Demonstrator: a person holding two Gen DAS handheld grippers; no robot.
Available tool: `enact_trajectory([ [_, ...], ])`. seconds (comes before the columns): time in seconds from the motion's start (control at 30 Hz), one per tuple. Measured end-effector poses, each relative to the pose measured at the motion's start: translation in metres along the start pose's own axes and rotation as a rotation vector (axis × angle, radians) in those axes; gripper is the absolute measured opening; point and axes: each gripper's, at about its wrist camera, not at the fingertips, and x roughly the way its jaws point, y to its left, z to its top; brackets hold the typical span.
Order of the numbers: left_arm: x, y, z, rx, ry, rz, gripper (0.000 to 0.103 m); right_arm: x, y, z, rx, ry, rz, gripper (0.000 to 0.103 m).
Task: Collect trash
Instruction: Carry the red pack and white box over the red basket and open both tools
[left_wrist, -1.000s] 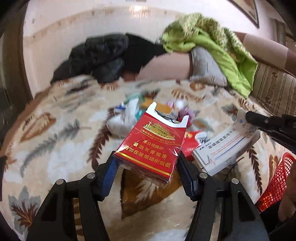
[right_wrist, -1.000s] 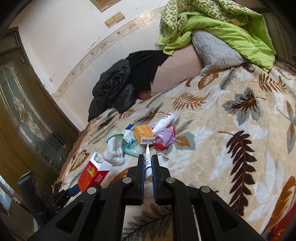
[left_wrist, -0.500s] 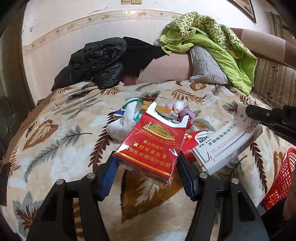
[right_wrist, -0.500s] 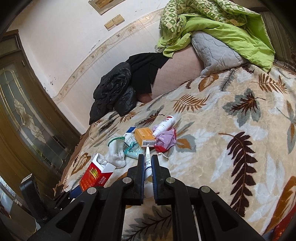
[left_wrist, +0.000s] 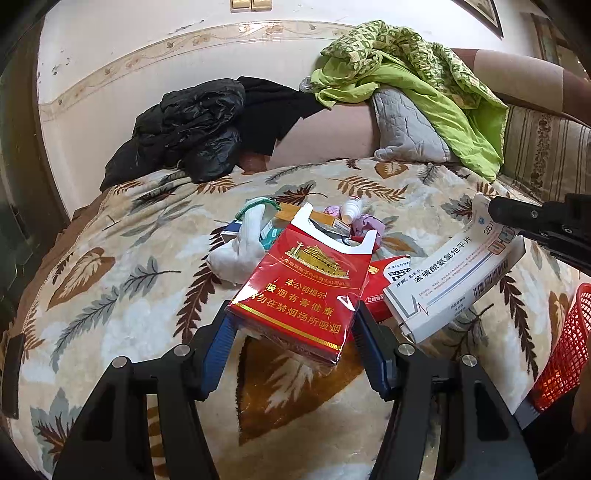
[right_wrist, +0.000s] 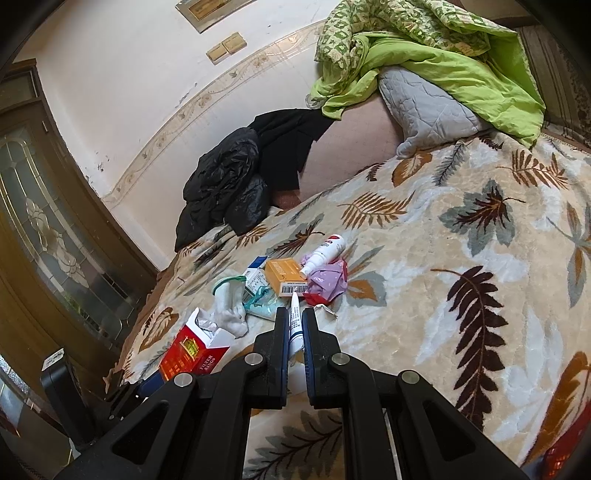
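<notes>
Mid-task, two items in hand, most trash not yet collected. Left gripper (left_wrist: 291, 332) fingers pinch a red cigarette pack (left_wrist: 303, 284) by its sides, lid flap open, lifted clear above the bed (left_wrist: 110, 295). Right gripper (right_wrist: 295, 332) fingers are pressed nearly together on a flat white medicine box (left_wrist: 454, 273), seen edge-on in the right wrist view and held up beside the cigarette pack in the left wrist view. A red mesh basket (left_wrist: 565, 350) sits at the bed's near right edge, likely the drop spot; its contents are not visible, so no telling how much is already in.

Left to do, judging from the layout: both held items need to go into the basket. Under the held boxes lies another red-and-white box (left_wrist: 384, 284). Farther out on the blanket a pile remains: white sock (right_wrist: 231, 310), teal wrapper (right_wrist: 264, 306), blue-white box (right_wrist: 255, 275), orange box (right_wrist: 286, 275), pink crumpled bag (right_wrist: 327, 278), small white spray bottle (right_wrist: 327, 253). Black jacket (right_wrist: 229, 184), grey pillow (right_wrist: 428, 107) and green quilt (right_wrist: 443, 55) at the far end look like non-trash.
</notes>
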Motion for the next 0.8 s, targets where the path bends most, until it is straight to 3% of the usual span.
enact_trajectory([
  [0.17,-0.001,-0.004,0.001,0.003,-0.003,-0.014,0.061,-0.008,-0.002,0.000,0.010,-0.011,0.004,0.008],
  [0.43,-0.009,-0.020,0.003,0.001,-0.009,-0.116,0.061,-0.039,-0.016,0.002,0.057,-0.034,0.013,0.008],
  [0.8,-0.036,-0.079,0.010,0.025,-0.002,-0.313,0.061,-0.138,-0.058,0.011,0.066,-0.133,-0.080,0.008],
])
